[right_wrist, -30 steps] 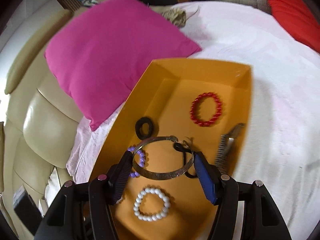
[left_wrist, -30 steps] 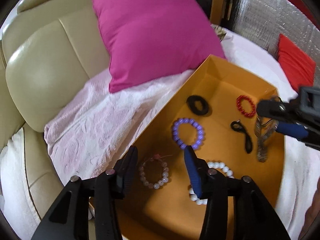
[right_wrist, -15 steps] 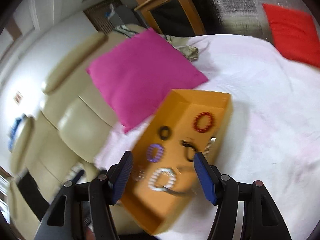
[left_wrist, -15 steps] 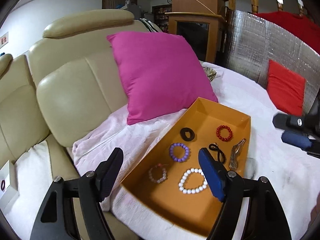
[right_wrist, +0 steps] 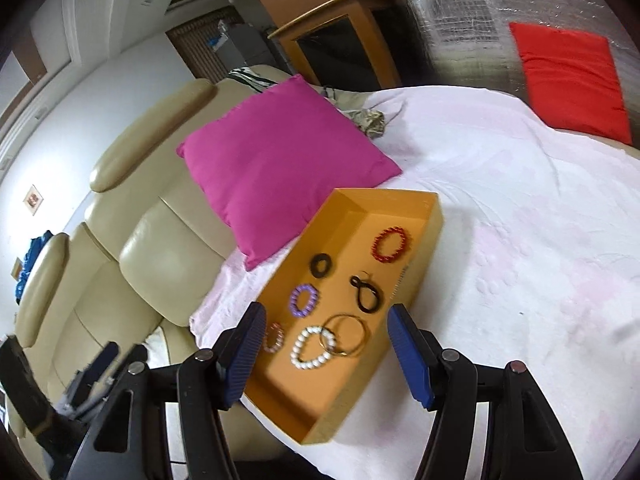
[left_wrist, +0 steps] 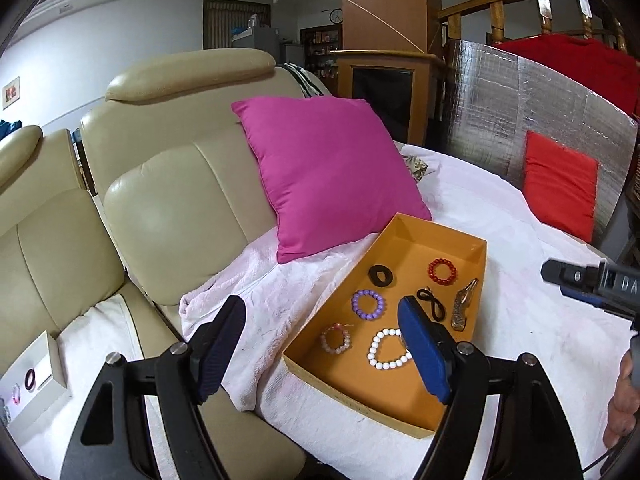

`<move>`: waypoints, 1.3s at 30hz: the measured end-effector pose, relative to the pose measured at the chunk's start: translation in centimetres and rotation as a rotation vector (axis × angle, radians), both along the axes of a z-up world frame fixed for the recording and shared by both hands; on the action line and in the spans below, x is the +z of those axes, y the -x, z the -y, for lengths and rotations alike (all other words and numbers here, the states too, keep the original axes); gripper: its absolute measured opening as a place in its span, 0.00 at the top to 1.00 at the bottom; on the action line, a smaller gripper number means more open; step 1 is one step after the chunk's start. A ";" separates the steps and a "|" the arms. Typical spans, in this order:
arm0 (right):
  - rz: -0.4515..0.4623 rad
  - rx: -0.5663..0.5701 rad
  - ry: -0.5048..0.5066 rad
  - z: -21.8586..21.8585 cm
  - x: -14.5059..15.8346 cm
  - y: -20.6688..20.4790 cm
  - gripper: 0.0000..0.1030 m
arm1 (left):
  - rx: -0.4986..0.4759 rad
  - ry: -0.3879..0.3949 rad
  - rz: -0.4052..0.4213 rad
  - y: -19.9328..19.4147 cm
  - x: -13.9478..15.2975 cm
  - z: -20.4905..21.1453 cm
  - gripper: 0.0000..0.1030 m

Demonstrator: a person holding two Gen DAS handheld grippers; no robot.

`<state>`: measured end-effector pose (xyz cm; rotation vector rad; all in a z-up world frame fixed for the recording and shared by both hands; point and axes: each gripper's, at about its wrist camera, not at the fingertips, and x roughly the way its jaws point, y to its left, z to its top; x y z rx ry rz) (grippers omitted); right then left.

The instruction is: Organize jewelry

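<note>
Eight pieces lie inside the orange box [right_wrist: 434, 216]; both hand-held grippers, left [left_wrist: 320, 354] and right [right_wrist: 326, 354], hover wide and empty above it, sorting seemingly complete; next, probably, the small white box [left_wrist: 48, 364].

Living room of a home. Cream leather sofa [left_wrist: 160, 208] with padded headrests, draped in a pale pink blanket [left_wrist: 472, 200]; magenta cushion [left_wrist: 332, 176] propped against the backrest, red cushion [left_wrist: 560, 188] farther along. Wooden cabinet [left_wrist: 384, 84] with dark glass front behind the sofa, wooden stair railing [left_wrist: 520, 4] above it. Small framed picture [left_wrist: 11, 94] on a white wall, round wall clock [left_wrist: 336, 16], beamed ceiling with hanging lamps, cluttered bookshelves in the far room.
</note>
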<state>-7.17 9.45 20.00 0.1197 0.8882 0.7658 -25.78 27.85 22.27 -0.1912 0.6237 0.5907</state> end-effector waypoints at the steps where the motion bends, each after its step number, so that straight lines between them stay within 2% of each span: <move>1: 0.019 0.004 0.006 0.2 0.3 0.5 0.35 | 0.005 -0.012 0.002 0.3 0.5 0.4 0.23; 5: 0.183 0.043 0.080 0.9 2.6 4.4 0.35 | 0.007 -0.070 0.018 1.4 2.6 2.1 0.22; 8: 0.287 0.058 0.102 2.1 4.1 7.7 0.35 | 0.011 -0.084 0.053 2.8 4.0 3.2 0.21; 10: 0.325 0.051 0.100 3.2 4.9 9.3 0.34 | 0.013 -0.093 0.067 3.4 4.7 3.7 0.15; 14: 0.390 0.033 0.087 5.1 6.3 12.2 0.33 | 0.005 -0.124 0.089 4.5 5.6 5.0 0.15; 23: 0.426 -0.003 0.093 6.1 6.7 15.8 0.32 | -0.008 -0.150 0.108 5.5 6.4 6.3 0.15; 39: 0.399 -0.021 0.088 4.6 5.9 16.2 0.32 | 0.001 -0.156 0.126 6.3 6.7 6.0 0.15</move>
